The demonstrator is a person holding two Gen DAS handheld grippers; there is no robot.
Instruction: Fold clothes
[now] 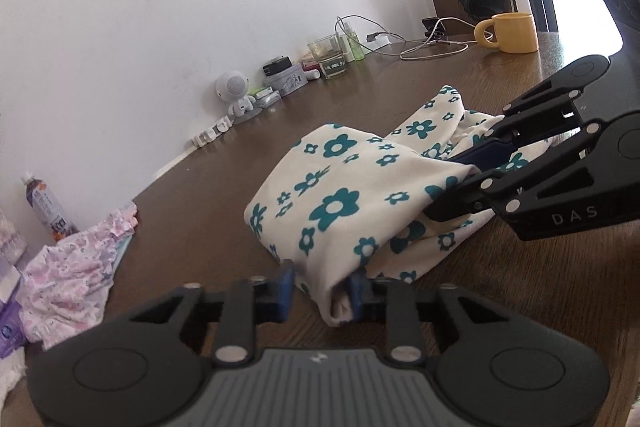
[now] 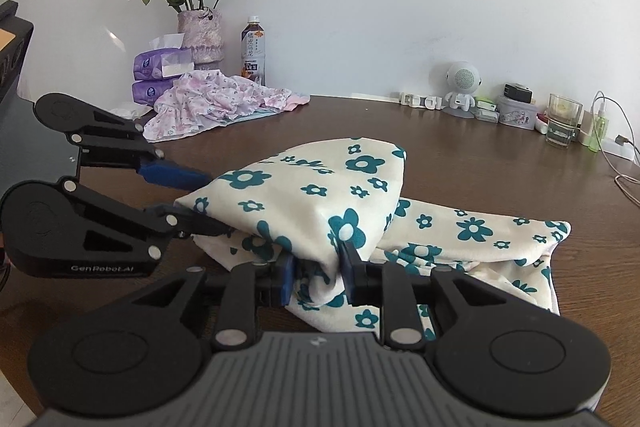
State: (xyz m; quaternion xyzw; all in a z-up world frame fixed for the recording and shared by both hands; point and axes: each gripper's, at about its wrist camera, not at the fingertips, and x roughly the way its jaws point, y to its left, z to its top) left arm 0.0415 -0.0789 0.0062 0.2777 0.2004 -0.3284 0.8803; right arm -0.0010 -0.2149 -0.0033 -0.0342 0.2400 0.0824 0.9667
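A cream cloth with teal flowers (image 1: 332, 187) lies bunched in the middle of the dark wooden surface (image 1: 208, 187), one layer folded over another. In the left wrist view the left hand-held gripper (image 1: 320, 289) fills the bottom of the frame, its two blue-tipped fingers (image 1: 285, 287) set apart on either side of a gathered edge of the cloth; the fabric sits between them, but whether they pinch it I cannot tell. The right hand-held gripper (image 1: 460, 183) reaches in from the right edge of that frame, its fingers buried in the folds, one above and one below a layer. From the right wrist view, the right hand-held gripper (image 2: 318, 279) lies low in the centre with a twist of the flowered cloth (image 2: 320, 195) running between its fingers; the fingers stand a little apart with cloth between them, so a firm grip is not certain here either. The left hand-held gripper (image 2: 192, 199) comes in from the left of that frame, one finger over the cloth's edge and one under it. Well apart, at the upper left of that view, a pink patterned garment (image 2: 208, 103) lies crumpled beside tissue packs (image 2: 158, 71), a vase of dried roses (image 2: 200, 31) and a drink bottle (image 2: 253, 51). A yellow mug (image 1: 512, 31) stands at the upper right of the left wrist view.
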